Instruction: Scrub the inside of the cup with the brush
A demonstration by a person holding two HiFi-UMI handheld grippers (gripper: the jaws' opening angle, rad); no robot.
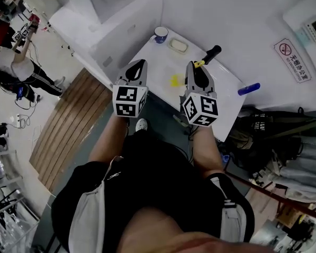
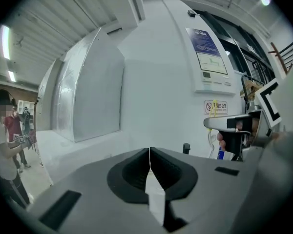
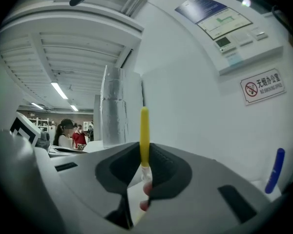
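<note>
A blue-rimmed cup [image 1: 160,34] stands at the far end of the white table [image 1: 221,96]. My right gripper [image 1: 196,65] hovers over the near part of the table, shut on a thin brush with a yellow handle [image 3: 144,130] that sticks up between its jaws [image 3: 144,152]. The handle's yellow tip [image 1: 199,64] shows at the jaw tips in the head view. My left gripper [image 1: 139,63] is level with it to the left, off the table's left edge, shut with nothing between its jaws [image 2: 149,150]. Neither gripper view shows the cup.
A pale dish [image 1: 178,45] lies beside the cup. A black handle [image 1: 213,52] lies further right, a small yellow patch [image 1: 176,80] mid-table, and a blue stick [image 1: 248,89] at the right edge. White walls and a cabinet [image 1: 127,28] enclose the table. People stand far left [image 1: 13,62].
</note>
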